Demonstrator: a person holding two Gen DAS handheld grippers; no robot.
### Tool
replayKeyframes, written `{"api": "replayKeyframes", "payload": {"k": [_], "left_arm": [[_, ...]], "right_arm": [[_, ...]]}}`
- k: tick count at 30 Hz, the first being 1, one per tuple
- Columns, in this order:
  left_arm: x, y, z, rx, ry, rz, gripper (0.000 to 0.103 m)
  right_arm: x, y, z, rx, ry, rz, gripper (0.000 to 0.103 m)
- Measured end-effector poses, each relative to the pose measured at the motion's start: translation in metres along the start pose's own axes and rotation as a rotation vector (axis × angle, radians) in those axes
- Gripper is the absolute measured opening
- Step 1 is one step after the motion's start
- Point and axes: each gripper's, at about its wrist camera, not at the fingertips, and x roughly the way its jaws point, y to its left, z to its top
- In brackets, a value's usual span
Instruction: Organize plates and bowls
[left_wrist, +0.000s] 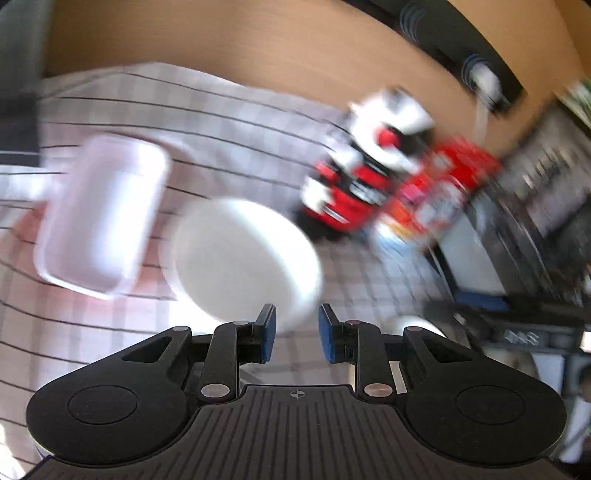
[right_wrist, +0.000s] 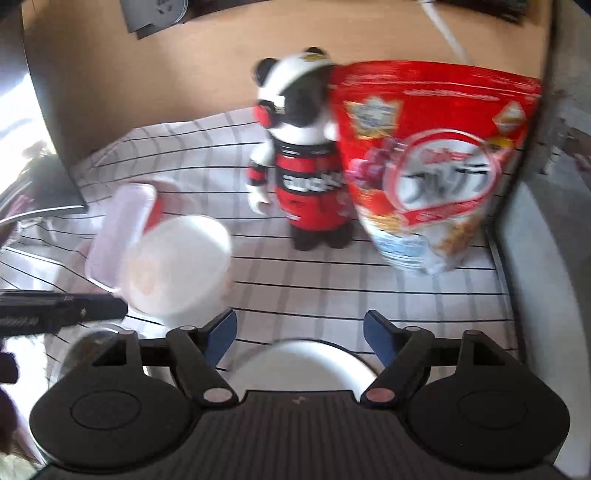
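Observation:
A white bowl (left_wrist: 243, 258) stands on the checked tablecloth just ahead of my left gripper (left_wrist: 297, 332), which is open and empty with blue pads. The same bowl (right_wrist: 181, 266) shows at the left of the right wrist view. A pale pink rectangular dish (left_wrist: 103, 214) lies left of the bowl, and it also shows in the right wrist view (right_wrist: 120, 229). My right gripper (right_wrist: 299, 332) is open wide and empty, above a white plate (right_wrist: 303, 363) that lies right under its fingers. Both views are motion-blurred.
A black, white and red bear figure (right_wrist: 299, 158) and a red cereal bag (right_wrist: 432, 158) stand at the back right. The other gripper (right_wrist: 62, 314) enters from the left. A wooden wall (left_wrist: 258, 44) lies behind. Dark equipment (left_wrist: 517, 240) stands to the right.

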Motion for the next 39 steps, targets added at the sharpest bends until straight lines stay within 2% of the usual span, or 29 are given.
{"api": "replayKeyframes", "payload": {"k": [3, 6, 12, 15, 20, 23, 25, 26, 28, 30, 34, 39], "left_arm": [[0.003, 0.030, 0.017, -0.070, -0.016, 0.037, 0.027], [0.017, 0.047, 0.033, -0.075, 0.000, 0.064, 0.027], [0.045, 0.065, 0.054, -0.094, 0.066, 0.184, 0.027], [0.055, 0.070, 0.052, -0.093, 0.092, 0.201, 0.028], [0.082, 0.079, 0.045, -0.128, 0.151, 0.189, 0.028], [0.096, 0.080, 0.044, -0.133, 0.183, 0.167, 0.028], [0.095, 0.075, 0.043, -0.135, 0.186, 0.128, 0.028], [0.091, 0.071, 0.043, -0.127, 0.172, 0.131, 0.027], [0.079, 0.059, 0.045, -0.107, 0.142, 0.136, 0.026], [0.065, 0.048, 0.049, -0.112, 0.123, 0.117, 0.026], [0.036, 0.007, 0.051, -0.027, 0.088, 0.058, 0.026], [0.028, -0.051, 0.043, 0.057, 0.129, -0.027, 0.026]], "right_arm": [[0.019, 0.013, 0.020, 0.045, 0.100, 0.009, 0.078], [0.037, 0.020, 0.032, 0.084, 0.158, 0.032, 0.078], [0.055, 0.045, 0.046, 0.015, 0.127, -0.013, 0.084], [0.076, 0.053, 0.055, 0.005, 0.140, 0.046, 0.084], [0.135, 0.057, 0.054, 0.067, 0.224, 0.017, 0.081], [0.164, 0.058, 0.048, 0.094, 0.294, 0.038, 0.059], [0.169, 0.058, 0.043, 0.115, 0.344, 0.111, 0.042], [0.166, 0.059, 0.042, 0.114, 0.347, 0.140, 0.042], [0.151, 0.062, 0.043, 0.084, 0.314, 0.137, 0.041], [0.129, 0.060, 0.045, 0.059, 0.259, 0.143, 0.041], [0.068, 0.047, 0.047, 0.005, 0.122, 0.129, 0.041], [-0.004, 0.014, 0.032, -0.018, 0.004, 0.056, 0.042]]}}
